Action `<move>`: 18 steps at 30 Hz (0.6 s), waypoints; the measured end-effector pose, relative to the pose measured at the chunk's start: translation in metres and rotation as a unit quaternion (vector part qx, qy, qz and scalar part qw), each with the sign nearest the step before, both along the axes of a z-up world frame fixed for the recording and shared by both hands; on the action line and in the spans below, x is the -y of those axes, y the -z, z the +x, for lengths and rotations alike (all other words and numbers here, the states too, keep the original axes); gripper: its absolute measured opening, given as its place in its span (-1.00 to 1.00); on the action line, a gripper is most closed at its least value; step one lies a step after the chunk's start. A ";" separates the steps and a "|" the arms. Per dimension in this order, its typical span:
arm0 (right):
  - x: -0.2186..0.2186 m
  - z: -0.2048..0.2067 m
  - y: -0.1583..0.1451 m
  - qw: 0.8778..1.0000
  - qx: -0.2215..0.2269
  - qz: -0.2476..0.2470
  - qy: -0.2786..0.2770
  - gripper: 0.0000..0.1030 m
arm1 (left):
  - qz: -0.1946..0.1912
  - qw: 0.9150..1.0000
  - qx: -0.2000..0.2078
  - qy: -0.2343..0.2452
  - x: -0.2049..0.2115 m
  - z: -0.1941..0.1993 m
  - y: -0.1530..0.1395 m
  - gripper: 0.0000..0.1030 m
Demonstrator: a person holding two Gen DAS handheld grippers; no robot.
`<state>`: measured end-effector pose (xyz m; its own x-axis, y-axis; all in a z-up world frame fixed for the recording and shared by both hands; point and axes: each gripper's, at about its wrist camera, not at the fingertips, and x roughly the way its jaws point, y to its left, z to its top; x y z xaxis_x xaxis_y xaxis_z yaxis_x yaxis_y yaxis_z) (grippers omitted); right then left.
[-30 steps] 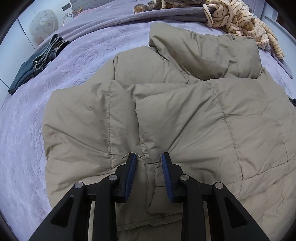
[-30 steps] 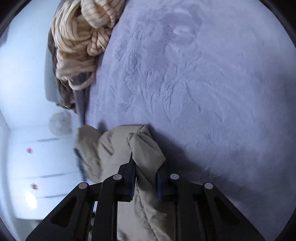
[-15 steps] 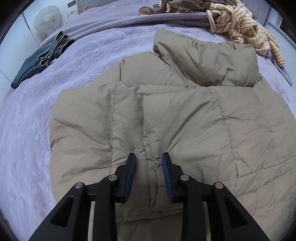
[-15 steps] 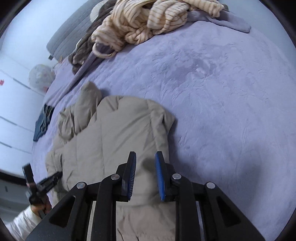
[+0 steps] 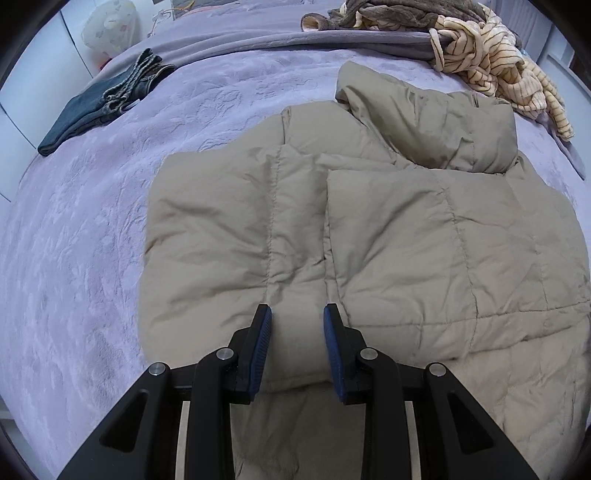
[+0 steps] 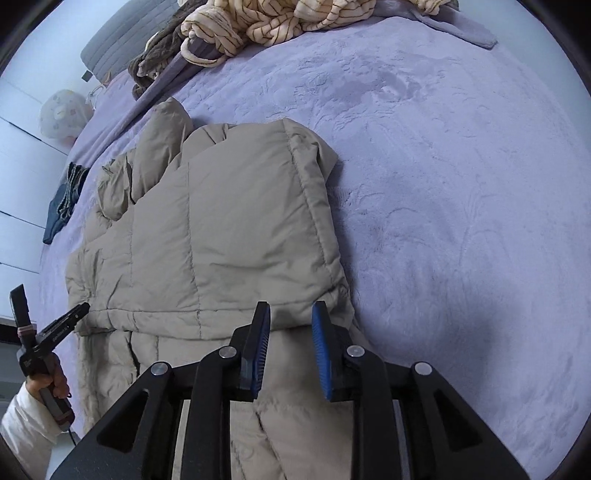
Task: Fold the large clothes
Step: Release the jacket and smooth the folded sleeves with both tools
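Note:
A tan quilted puffer jacket (image 5: 406,229) lies on the lilac bedspread, both side panels folded over its middle, hood at the far end. It also shows in the right wrist view (image 6: 229,236). My left gripper (image 5: 297,317) is open and empty, above the jacket's near folded edge. My right gripper (image 6: 290,312) is open and empty, above the jacket's right folded edge. The left gripper also shows at the left edge of the right wrist view (image 6: 44,339), held in a hand.
Folded dark jeans (image 5: 107,99) lie at the far left of the bed (image 5: 74,258). A striped cream garment (image 5: 495,62) and a brown one (image 5: 391,14) are heaped at the head. Bare bedspread (image 6: 461,184) spreads right of the jacket.
My right gripper has let go of the jacket's side panel, which now lies folded over the jacket. Both grippers have drawn back from the jacket.

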<state>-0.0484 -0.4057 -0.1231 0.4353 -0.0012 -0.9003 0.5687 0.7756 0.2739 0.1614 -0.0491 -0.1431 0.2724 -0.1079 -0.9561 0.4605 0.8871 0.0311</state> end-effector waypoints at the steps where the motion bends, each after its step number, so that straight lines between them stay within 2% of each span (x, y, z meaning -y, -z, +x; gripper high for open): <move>1: -0.004 -0.004 -0.002 1.000 -0.001 0.007 0.004 -0.24 | -0.001 1.000 -0.004 -0.002 -0.004 -0.003 -0.004 -0.39; 3: -0.011 -0.011 -0.003 1.000 -0.005 0.018 0.007 -0.14 | -0.005 1.000 -0.007 -0.003 -0.011 -0.011 -0.013 -0.39; 8: -0.031 -0.024 -0.003 0.999 -0.015 0.040 0.013 -0.03 | -0.011 1.000 -0.016 -0.002 -0.023 -0.037 -0.030 -0.39; 9: -0.034 -0.026 -0.003 0.999 -0.016 0.042 0.014 0.03 | -0.010 1.000 -0.012 -0.002 -0.024 -0.042 -0.033 -0.17; 10: -0.039 -0.028 -0.003 0.999 -0.017 0.045 0.013 0.08 | -0.008 1.000 -0.005 -0.006 -0.027 -0.048 -0.037 0.62; 11: -0.043 -0.029 -0.004 0.999 -0.018 0.046 0.012 0.09 | -0.005 1.000 0.004 -0.014 -0.029 -0.053 -0.041 0.93; 13: -0.049 -0.031 -0.006 0.999 -0.019 0.047 0.008 0.12 | -0.008 1.000 0.018 -0.016 -0.034 -0.063 -0.049 1.00; 18: -0.063 -0.040 -0.012 0.999 -0.026 0.042 -0.001 0.18 | 0.010 1.000 0.010 -0.024 -0.038 -0.078 -0.060 1.00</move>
<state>-0.0887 -0.3425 -0.1109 0.3886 0.0759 -0.9183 0.5825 0.7519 0.3087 0.0830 -0.0110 -0.0830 0.2958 -0.0760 -0.9522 0.4168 0.9072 0.0571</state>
